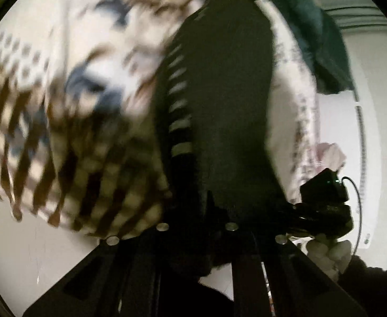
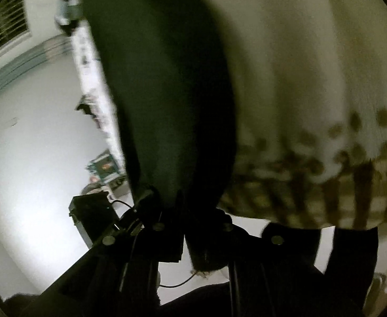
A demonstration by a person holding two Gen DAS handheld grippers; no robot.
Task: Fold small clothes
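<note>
1. Left wrist view: nearly everything is smeared by blur. The left gripper (image 1: 201, 237) sits at the bottom of the frame, and its fingertips are buried under a dark garment (image 1: 220, 92), so the pads themselves cannot be seen. The jaws stand closed together, with the dark cloth pinched between them.
2. The dark garment runs long and narrow, from the jaws straight up the middle of the frame to the top edge. A row of pale stripes (image 1: 179, 100) marks its left side.
3. Behind it to the left lies a cream cloth (image 1: 61, 92) with brown bars and blue blotches, its pattern too blurred to read. The right gripper (image 1: 323, 206) shows at lower right, with a gloved hand (image 1: 328, 256) below it, partly cut off.
4. Right wrist view: the right gripper (image 2: 193, 227) is also half-hidden under the same dark garment (image 2: 161, 92). Its jaws are drawn together on the cloth's lower end.
5. Here too the garment stretches lengthwise, up from the jaws to the top edge. The cream cloth (image 2: 312, 66) fills the right side, and the left gripper (image 2: 93, 211) sits just left of the garment.
</note>
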